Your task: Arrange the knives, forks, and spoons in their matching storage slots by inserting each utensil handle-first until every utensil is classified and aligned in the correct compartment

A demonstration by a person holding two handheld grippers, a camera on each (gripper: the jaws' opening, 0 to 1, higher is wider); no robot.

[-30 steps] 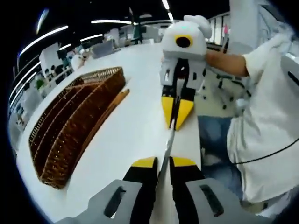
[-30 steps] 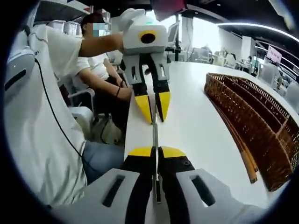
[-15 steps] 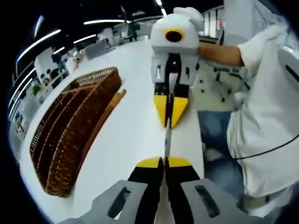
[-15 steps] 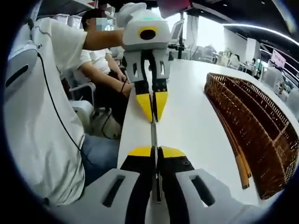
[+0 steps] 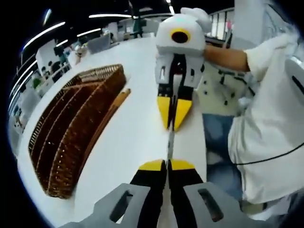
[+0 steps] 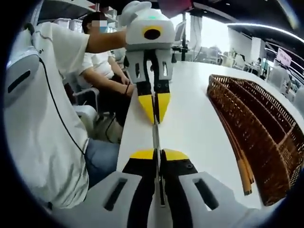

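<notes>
Spanning the gap between the two grippers is one thin metal utensil (image 5: pixel 170 137), held edge-on above the white table (image 5: pixel 128 137); whether it is a knife, fork or spoon cannot be told from this angle. One end sits pinched between the pressed-together yellow-tipped jaws of the left gripper (image 5: pixel 167 165), the other end between the closed jaws of the right gripper (image 6: pixel 158 153), so both clamp the same piece, facing each other tip to tip. In the left gripper view the right gripper (image 5: pixel 174 111) comes in from above; in the right gripper view the left gripper (image 6: pixel 155 107) does the same. The wicker tray (image 6: pixel 259 128) with its long slots lies on the table well apart from the utensil, off to the side. Step looks like a handover or regrip before insertion, nothing slotted from this piece yet. Next move likely needs one gripper to let go, then the other to swing the handle toward the matching slot. A person in a white shirt (image 6: pixel 45 118) stands alongside.
</notes>
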